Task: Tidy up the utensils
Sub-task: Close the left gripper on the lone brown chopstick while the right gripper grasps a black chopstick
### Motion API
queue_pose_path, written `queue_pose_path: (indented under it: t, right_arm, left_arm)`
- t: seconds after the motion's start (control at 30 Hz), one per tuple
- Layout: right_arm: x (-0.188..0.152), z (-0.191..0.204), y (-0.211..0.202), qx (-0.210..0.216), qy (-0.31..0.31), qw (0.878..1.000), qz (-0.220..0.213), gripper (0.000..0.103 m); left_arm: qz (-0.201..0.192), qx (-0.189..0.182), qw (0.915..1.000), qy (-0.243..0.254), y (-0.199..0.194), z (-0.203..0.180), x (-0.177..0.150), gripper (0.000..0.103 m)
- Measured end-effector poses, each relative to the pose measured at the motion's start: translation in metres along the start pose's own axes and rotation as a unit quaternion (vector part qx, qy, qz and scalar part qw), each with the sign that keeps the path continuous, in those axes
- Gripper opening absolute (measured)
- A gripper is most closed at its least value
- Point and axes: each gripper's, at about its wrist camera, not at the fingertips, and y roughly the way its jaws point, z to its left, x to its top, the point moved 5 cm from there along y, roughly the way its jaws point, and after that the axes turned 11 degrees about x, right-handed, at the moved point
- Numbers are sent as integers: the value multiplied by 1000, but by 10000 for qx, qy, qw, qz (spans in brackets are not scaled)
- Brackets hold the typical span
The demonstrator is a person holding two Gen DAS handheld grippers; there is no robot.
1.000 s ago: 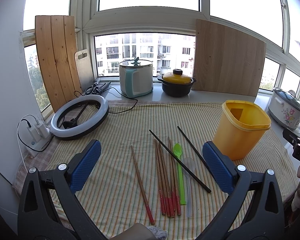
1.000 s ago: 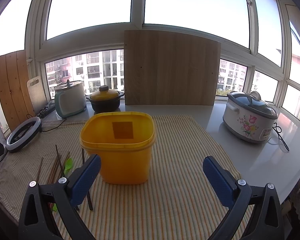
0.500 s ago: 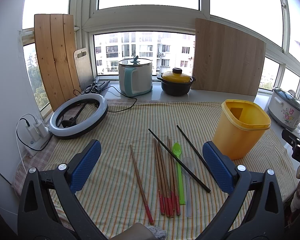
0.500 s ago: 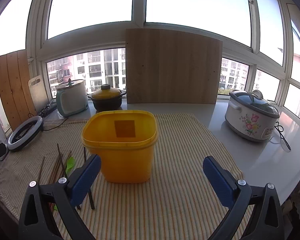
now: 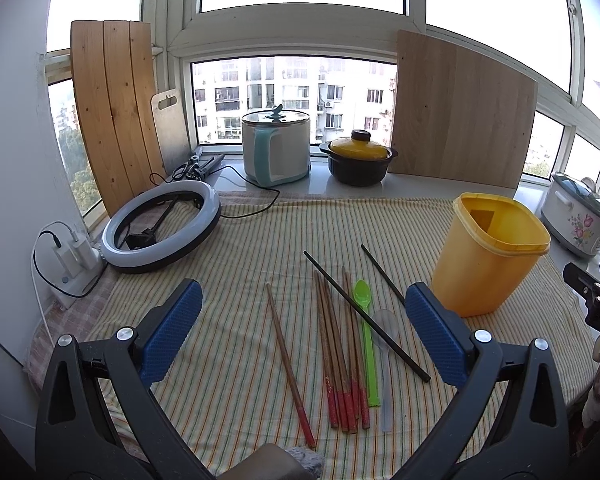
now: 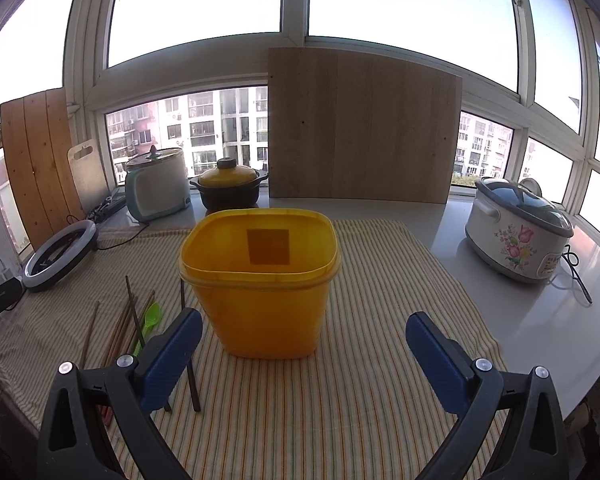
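Across both wrist views little has changed. The yellow container (image 6: 260,288) sits slightly lower and larger in the right wrist view than a second ago, and the chopsticks (image 5: 338,348) lie marginally lower in the left wrist view; nothing on the cloth has shifted.

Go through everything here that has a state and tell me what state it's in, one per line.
Left tongs: open, empty.
Right tongs: open, empty.
Yellow tub: upright, lidless, empty as far as visible.
Chopsticks: flat on the cloth, outside the tub.
Green spoon: flat on the cloth.
Clear spoon: flat on the cloth.
Clay pot: lid on.
Floral cooker: lid shut.
Ring light: off, lying flat.
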Motion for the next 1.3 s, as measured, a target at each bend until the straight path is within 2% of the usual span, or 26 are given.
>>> queue_pose_path:
  t: [0.17,0.3,0.4,0.57,0.7,0.8,1.0,1.07,1.1,1.13,1.17,1.2,1.23,1.3]
  right_arm:
    - [-2,15,4,205,-178,9996,16,103]
    - [-6,31,7,704,-286,9971,-17,103]
    - [-9,45,10,893,-422,9951,-2,103]
    - [-11,71,24,1081,-731,9913,190,102]
    - [-13,94,37,1410,-995,9840,441,101]
    - [-15,113,51,1586,-1271,9770,642,97]
    - [-20,138,78,2034,-1397,9623,1147,82]
    - [-23,146,87,2129,-1489,9565,1330,74]
    - [-23,149,92,2197,-1532,9530,1415,72]
    - [-24,151,97,2243,-1540,9504,1510,68]
    - [-24,152,102,2289,-1519,9478,1616,61]
    - [-25,153,108,2359,-1483,9445,1741,57]
    - [-26,154,115,2438,-1441,9405,1877,52]
    - [-30,157,130,2484,-1443,9333,2153,43]
  left_arm:
    - [71,169,9998,-21,13,14,-5,103]
    - [243,261,9993,-119,26,28,-14,103]
    - [267,301,9992,-89,33,35,-20,103]
    - [381,144,9991,-122,43,39,-32,103]
    - [562,97,9983,-138,52,39,-41,101]
    - [705,118,9974,-115,61,39,-45,94]
    - [1020,5,9946,-192,79,39,-53,94]
    - [1174,-182,9927,-196,86,36,-58,84]
    - [1283,-239,9913,-177,90,34,-61,71]
    - [1382,-302,9898,-183,95,33,-64,64]
    - [1490,-390,9878,-244,99,33,-68,61]
    - [1610,-497,9851,-352,103,33,-70,52]
    - [1737,-629,9816,-483,108,34,-73,48]
    - [1933,-859,9748,-702,115,35,-77,48]
